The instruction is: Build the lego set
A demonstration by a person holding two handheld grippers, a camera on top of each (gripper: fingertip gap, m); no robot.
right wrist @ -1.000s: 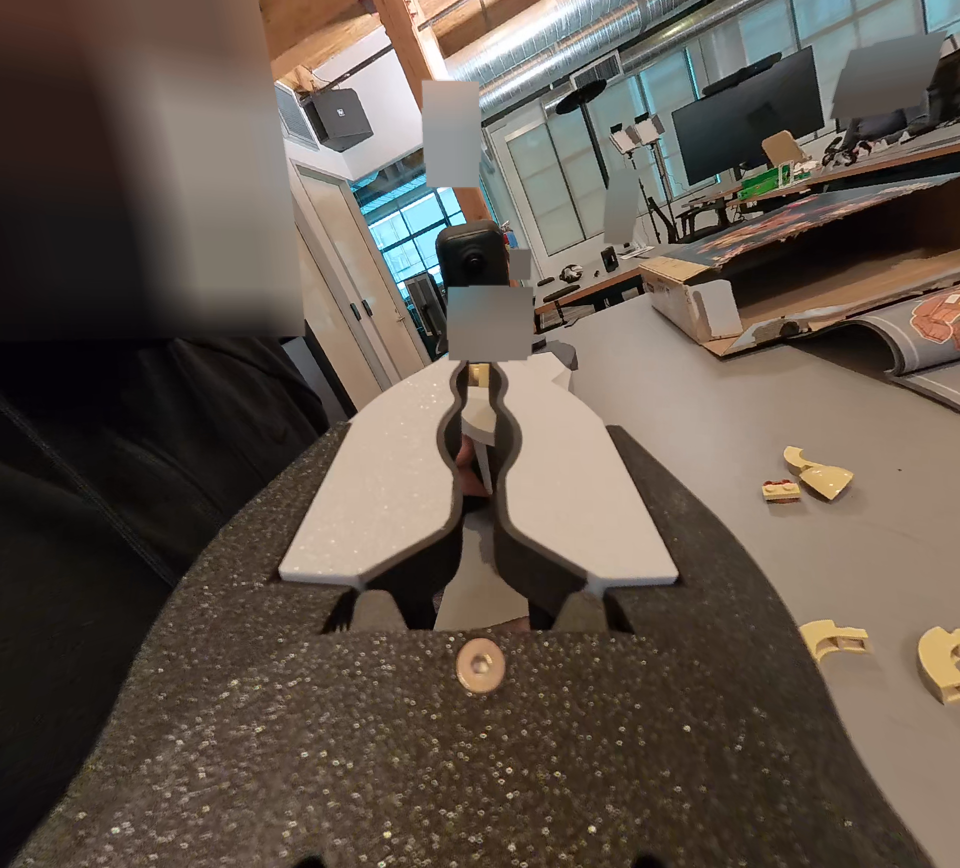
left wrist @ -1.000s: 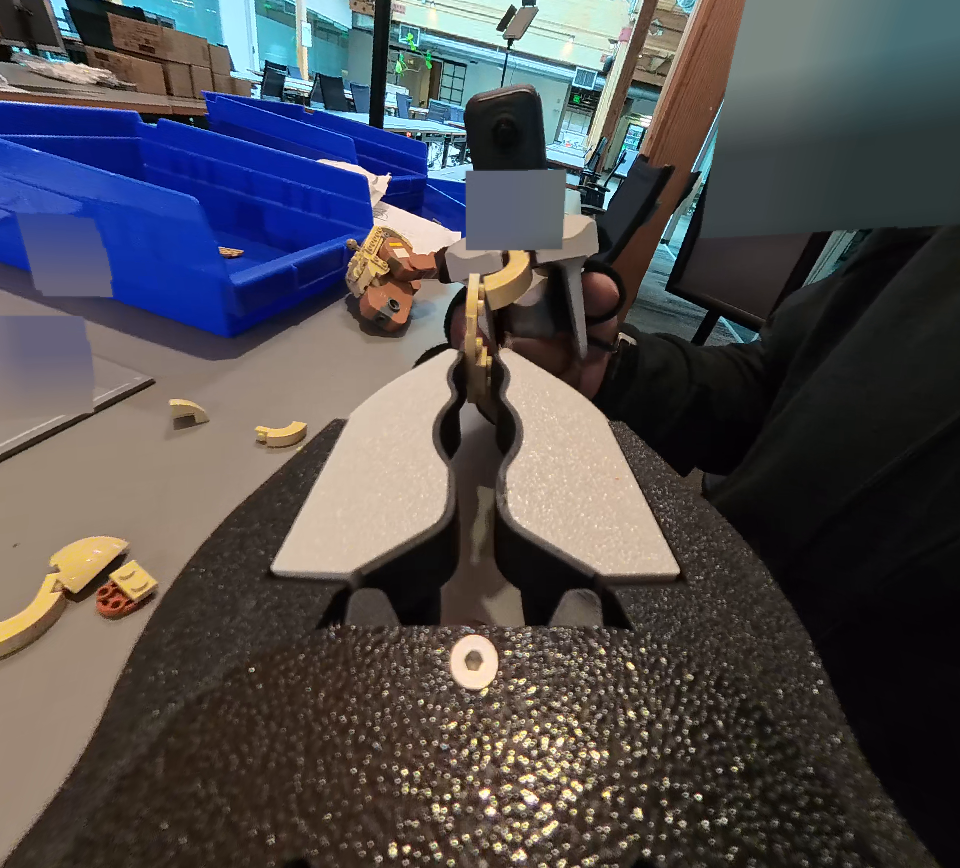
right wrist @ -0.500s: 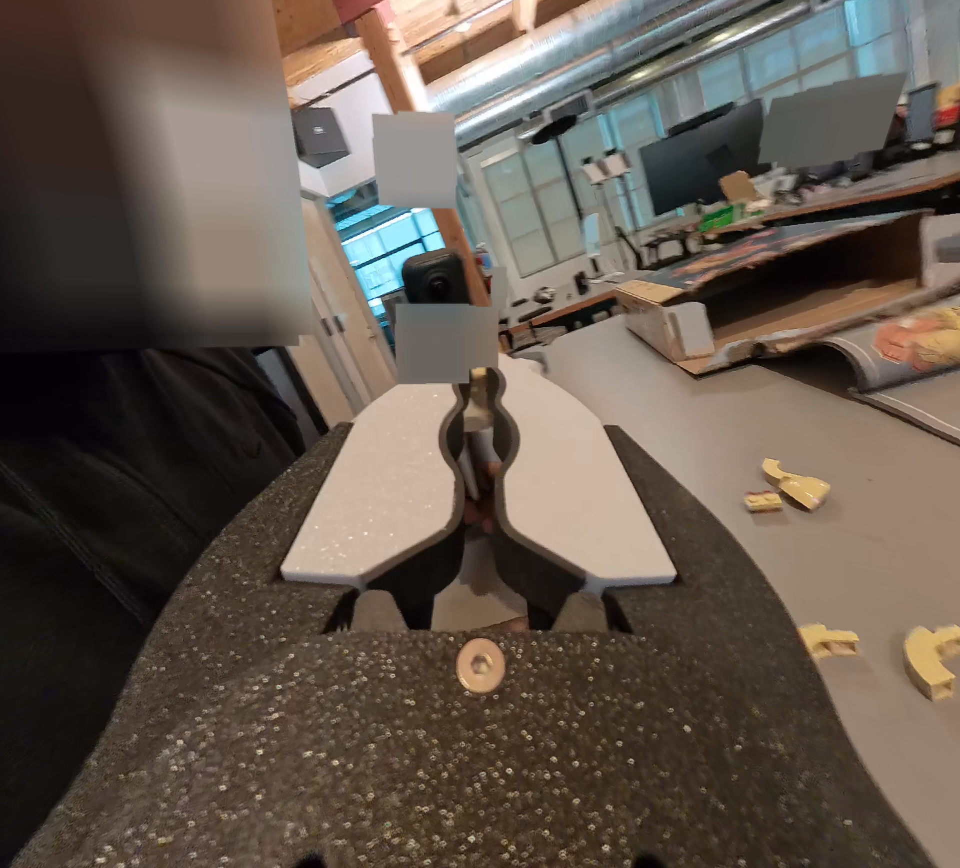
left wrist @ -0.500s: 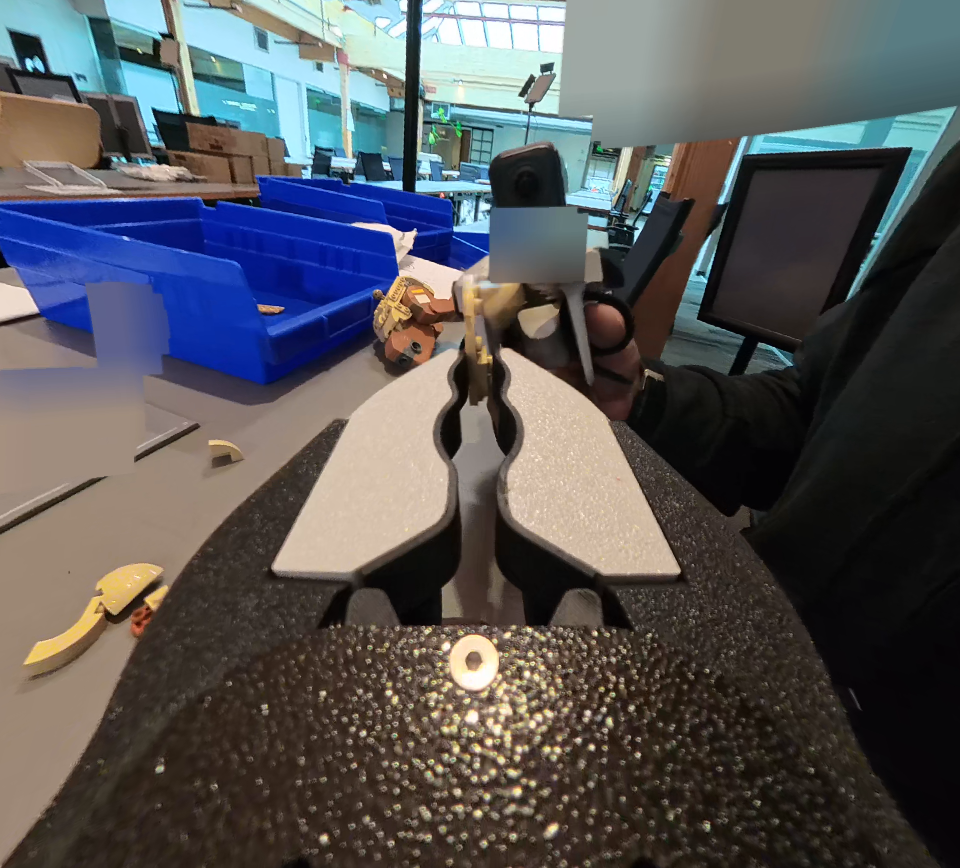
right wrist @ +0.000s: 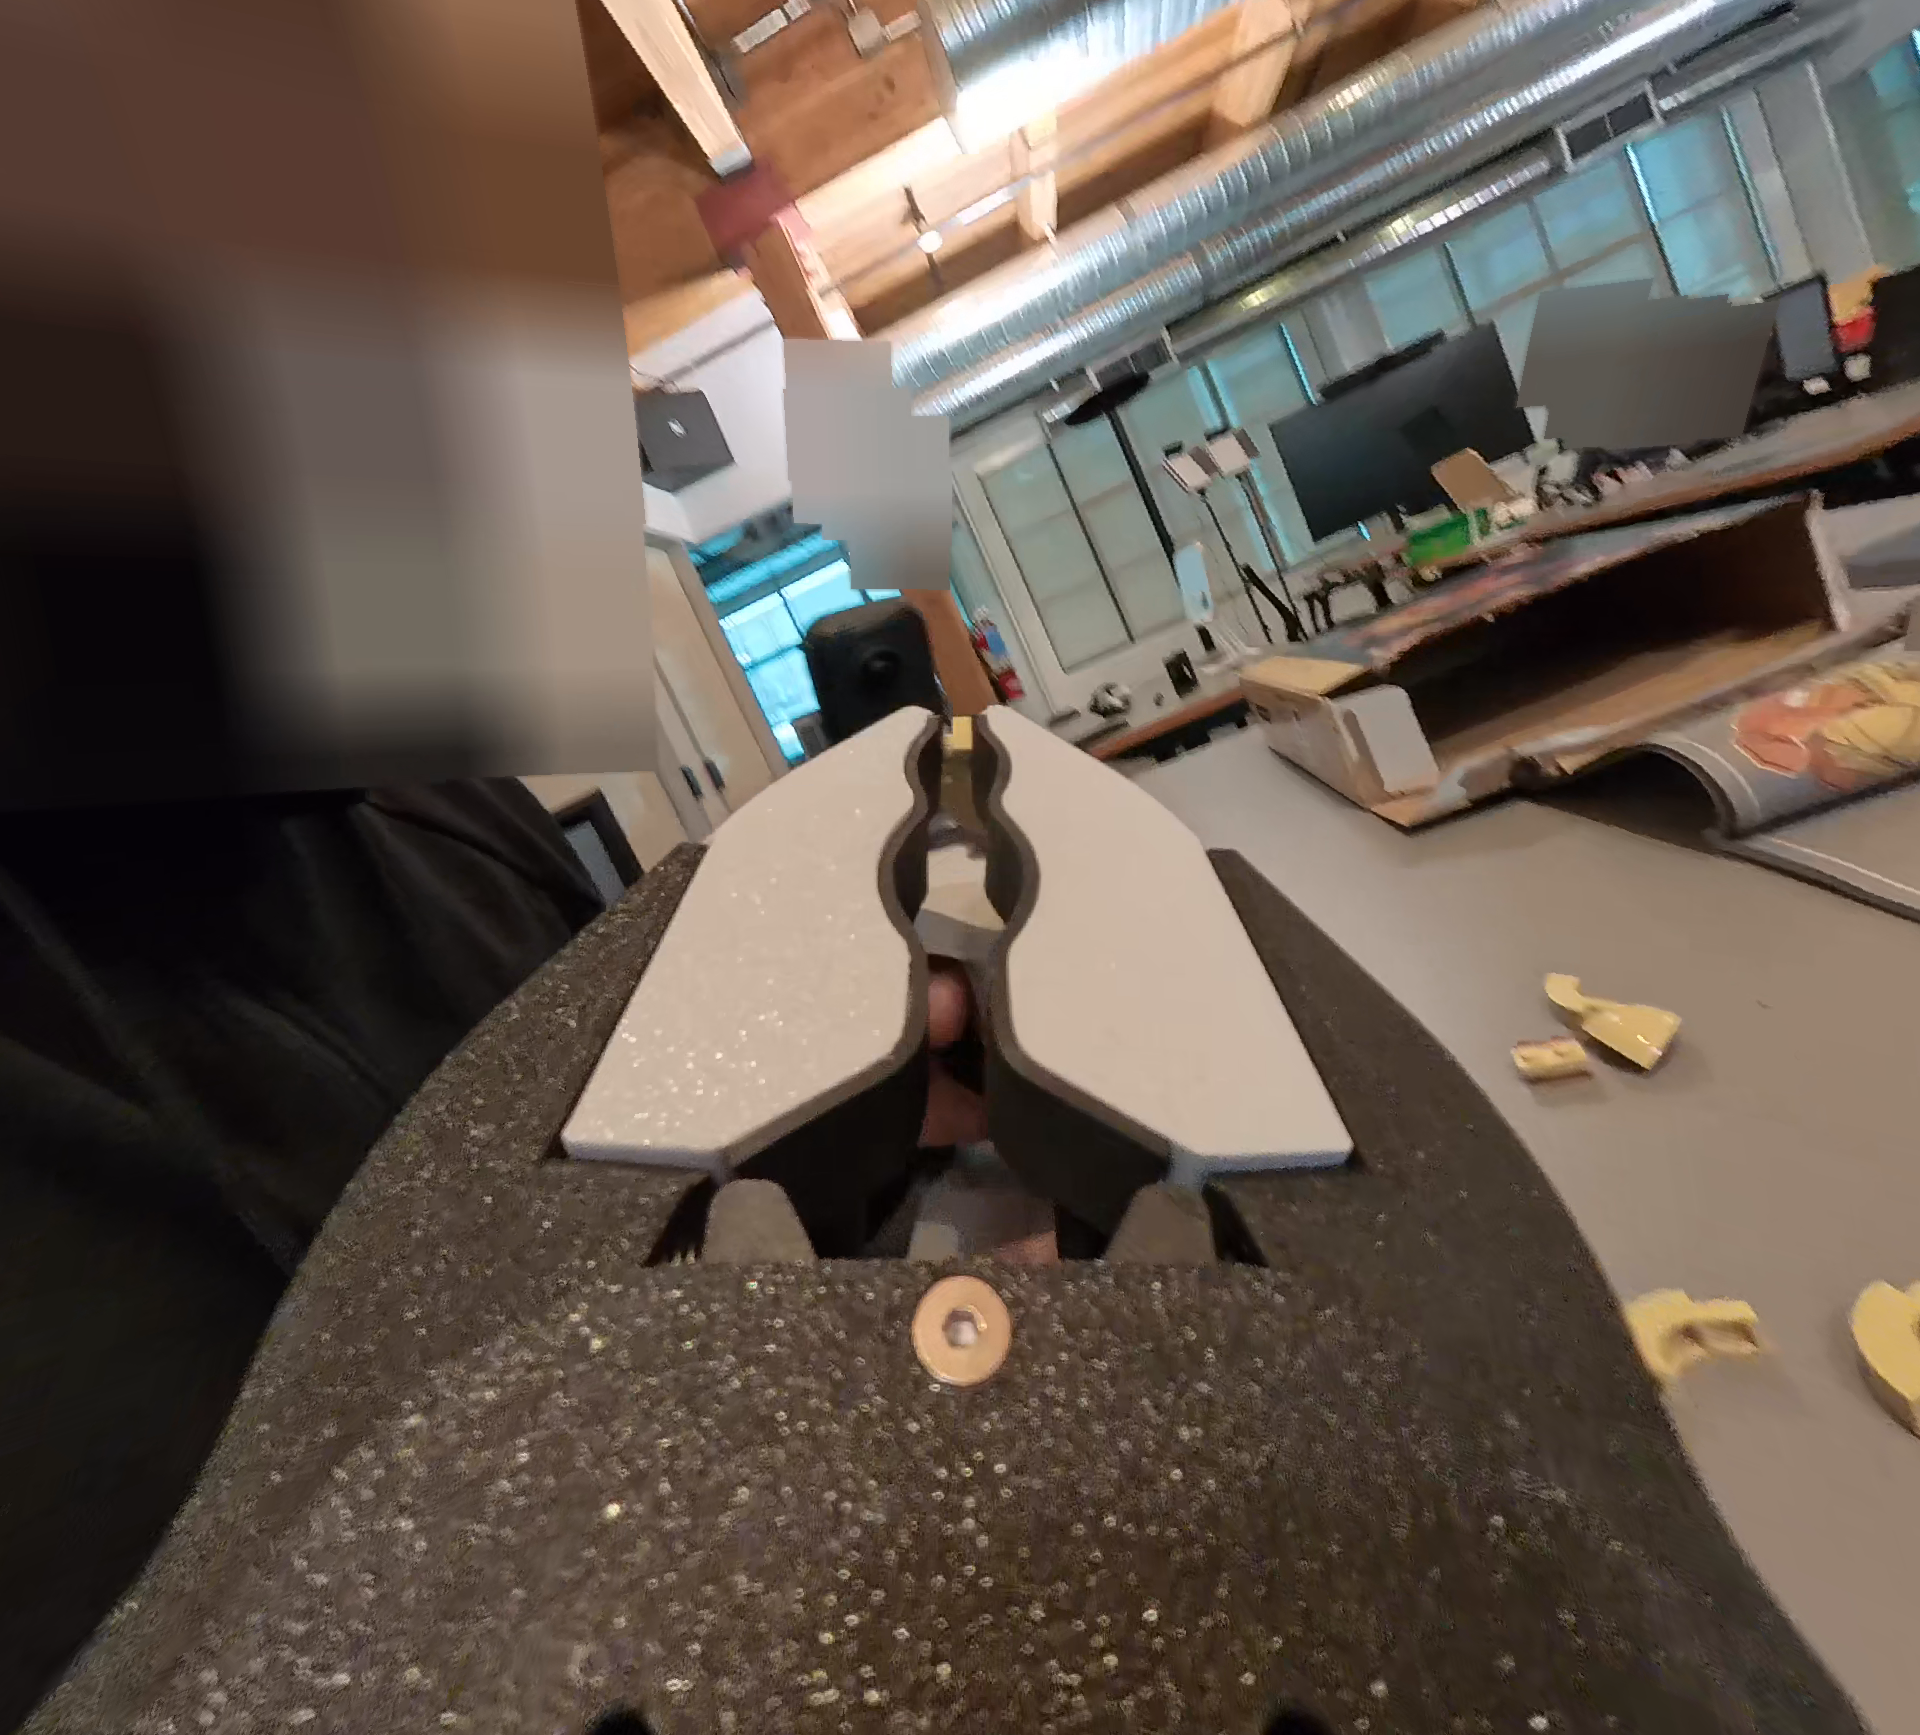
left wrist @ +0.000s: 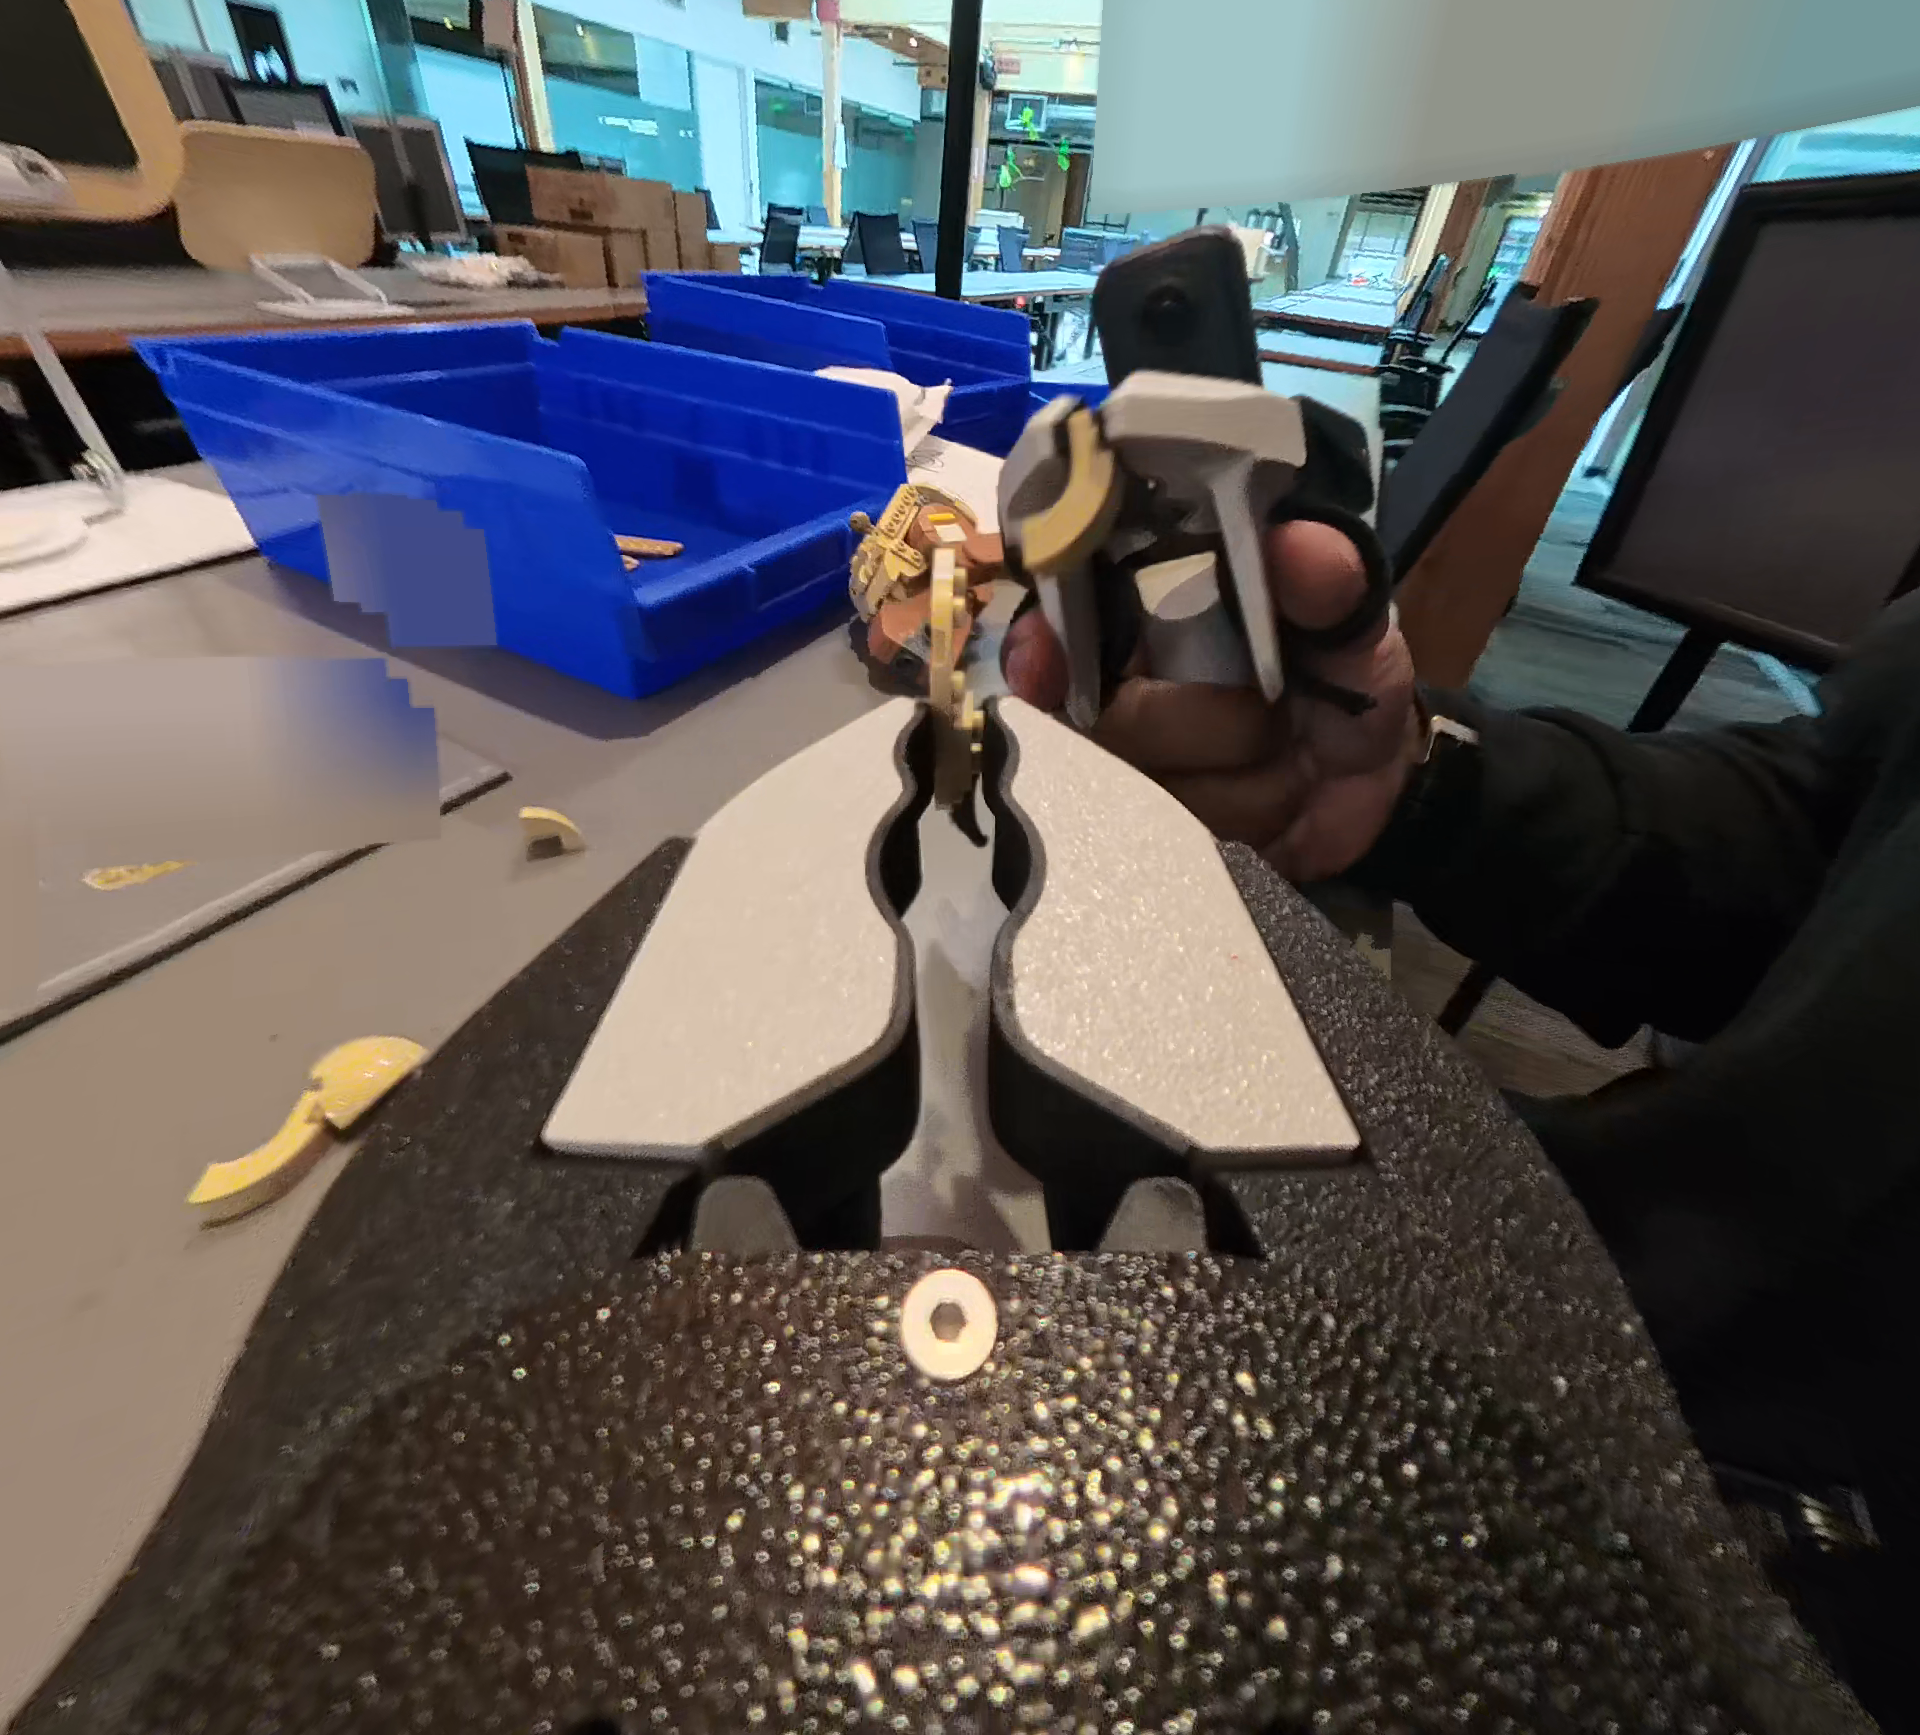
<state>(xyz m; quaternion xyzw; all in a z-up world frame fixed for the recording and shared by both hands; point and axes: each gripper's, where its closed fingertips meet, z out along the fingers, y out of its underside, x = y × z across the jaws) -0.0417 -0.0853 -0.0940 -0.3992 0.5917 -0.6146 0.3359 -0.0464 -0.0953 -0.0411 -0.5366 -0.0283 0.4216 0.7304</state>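
The left gripper [left wrist: 954, 729], with 2 pale grey fingers in a black grainy body, pinches a thin tan studded brick plate [left wrist: 948, 646] at its tips. The plate stands on edge, upright, and rises above the fingertips; both pads lie against its flat sides.

Just beyond it, the right gripper [left wrist: 1070, 490] is held up by a person's hand [left wrist: 1247, 688] in a dark sleeve. Its jaws are closed on a tan curved brick piece [left wrist: 1081, 490] that shows as an arc at the tips. In the right wrist view, the same gripper's fingers [right wrist: 831, 854] stand almost together, and only a small tan bit [right wrist: 962, 736] shows between the tips (the rest is hidden there).

On the grey table [left wrist: 623, 854], behind the upright plate, lies a brown and tan brick model [left wrist: 904, 563]. Left of it stand 2 blue plastic bins [left wrist: 520, 459], the nearer one with a small tan piece inside. Loose tan pieces lie on the table: a small curved one [left wrist: 549, 828] and a long hooked one [left wrist: 312, 1124] in the left view, and several more [right wrist: 1610, 1031] on the right side, near an open magazine [right wrist: 1818, 792] and a flattened cardboard box [right wrist: 1455, 719].
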